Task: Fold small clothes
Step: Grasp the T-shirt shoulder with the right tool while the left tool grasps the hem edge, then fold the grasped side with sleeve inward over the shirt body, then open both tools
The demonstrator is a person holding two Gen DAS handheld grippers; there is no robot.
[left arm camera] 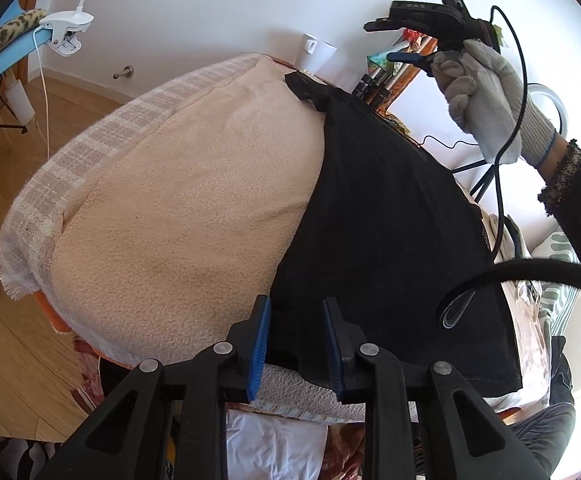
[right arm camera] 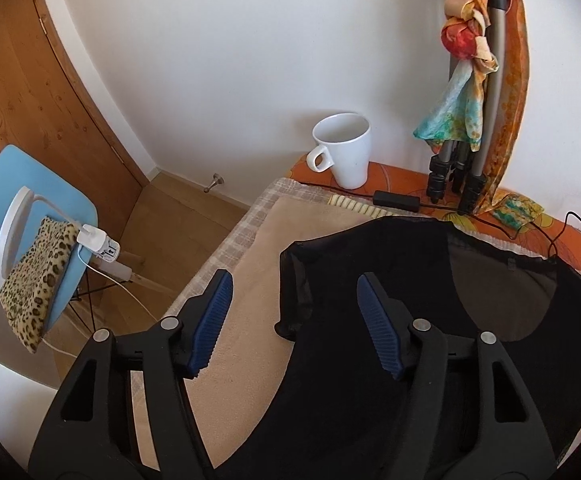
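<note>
A small black top (left arm camera: 390, 220) lies flat on a beige towel (left arm camera: 178, 208) that covers the table. In the right wrist view the top (right arm camera: 390, 360) shows its short sleeve and neckline toward the far edge. My left gripper (left arm camera: 297, 336) is open and empty, low over the top's near hem. My right gripper (right arm camera: 290, 320) is open and empty, raised above the sleeve. It also shows in the left wrist view (left arm camera: 406, 40), held high in a grey-gloved hand at the far end of the table.
A white mug (right arm camera: 344, 150), a black power adapter (right arm camera: 396, 200) with cable and a folded tripod (right arm camera: 474, 128) draped with a colourful scarf stand at the table's far edge by the wall. A blue chair (right arm camera: 38, 216) with leopard cloth and a clip lamp is left.
</note>
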